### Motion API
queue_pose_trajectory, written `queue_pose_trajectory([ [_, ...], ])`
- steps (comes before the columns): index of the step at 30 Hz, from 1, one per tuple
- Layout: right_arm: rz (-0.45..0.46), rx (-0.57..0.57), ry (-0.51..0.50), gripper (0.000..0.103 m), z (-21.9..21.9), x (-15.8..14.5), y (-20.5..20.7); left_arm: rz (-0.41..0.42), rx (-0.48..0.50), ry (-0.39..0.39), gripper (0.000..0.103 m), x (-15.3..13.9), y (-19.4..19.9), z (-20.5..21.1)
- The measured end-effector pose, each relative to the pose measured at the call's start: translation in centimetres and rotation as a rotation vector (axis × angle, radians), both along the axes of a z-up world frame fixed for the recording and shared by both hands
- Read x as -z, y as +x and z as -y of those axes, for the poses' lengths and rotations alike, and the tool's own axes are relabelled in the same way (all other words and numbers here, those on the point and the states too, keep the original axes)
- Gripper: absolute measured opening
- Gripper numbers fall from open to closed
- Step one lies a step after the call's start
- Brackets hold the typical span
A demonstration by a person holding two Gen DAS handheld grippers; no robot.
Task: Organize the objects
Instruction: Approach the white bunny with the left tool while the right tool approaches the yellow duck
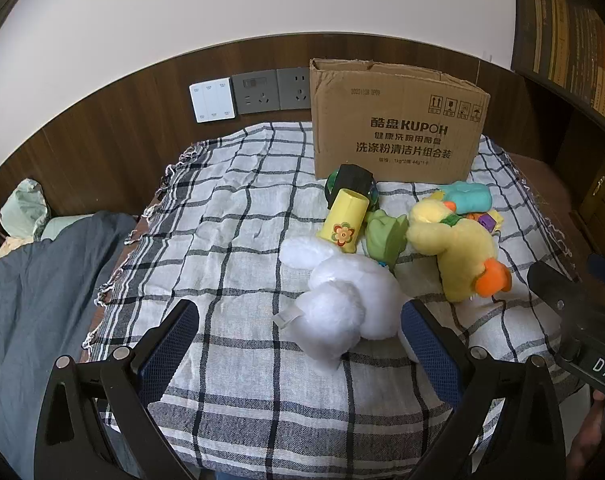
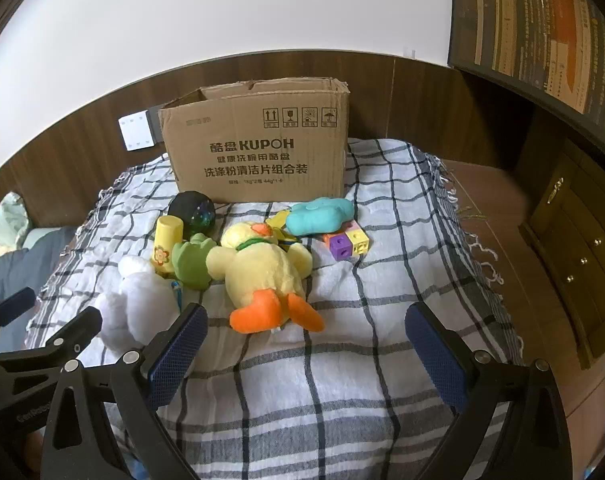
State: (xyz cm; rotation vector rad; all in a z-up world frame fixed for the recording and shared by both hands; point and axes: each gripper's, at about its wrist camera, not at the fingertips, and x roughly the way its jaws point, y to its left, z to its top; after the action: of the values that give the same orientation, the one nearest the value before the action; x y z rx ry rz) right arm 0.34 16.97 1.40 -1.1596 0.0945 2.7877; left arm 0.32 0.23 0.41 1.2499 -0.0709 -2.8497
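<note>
A heap of toys lies on a checked cloth (image 1: 230, 240) in front of an open cardboard box (image 1: 394, 124), also in the right wrist view (image 2: 258, 148). A white plush (image 1: 342, 300) lies nearest, with a yellow duck plush (image 1: 454, 248) (image 2: 262, 268), a yellow cup (image 1: 344, 220), a green toy (image 1: 386, 236), a dark ball (image 1: 352, 178), a teal toy (image 2: 318, 216) and coloured cubes (image 2: 346, 242). My left gripper (image 1: 300, 334) is open, its fingers either side of the white plush's near end. My right gripper (image 2: 304, 338) is open, just short of the duck's orange feet.
A wooden wall panel with a switch and sockets (image 1: 258, 92) stands behind the box. A grey blanket (image 1: 34, 300) lies at the left. A dark wooden cabinet (image 2: 582, 248) stands at the right. The cloth's near and left parts hold no toys.
</note>
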Motion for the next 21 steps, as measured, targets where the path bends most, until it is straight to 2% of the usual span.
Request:
queue_pose_trajectory([
  [21, -0.012, 0.005, 0.013, 0.1, 0.13, -0.08, 0.11, -0.013, 0.009, -0.014, 0.103, 0.01, 0.23, -0.45],
])
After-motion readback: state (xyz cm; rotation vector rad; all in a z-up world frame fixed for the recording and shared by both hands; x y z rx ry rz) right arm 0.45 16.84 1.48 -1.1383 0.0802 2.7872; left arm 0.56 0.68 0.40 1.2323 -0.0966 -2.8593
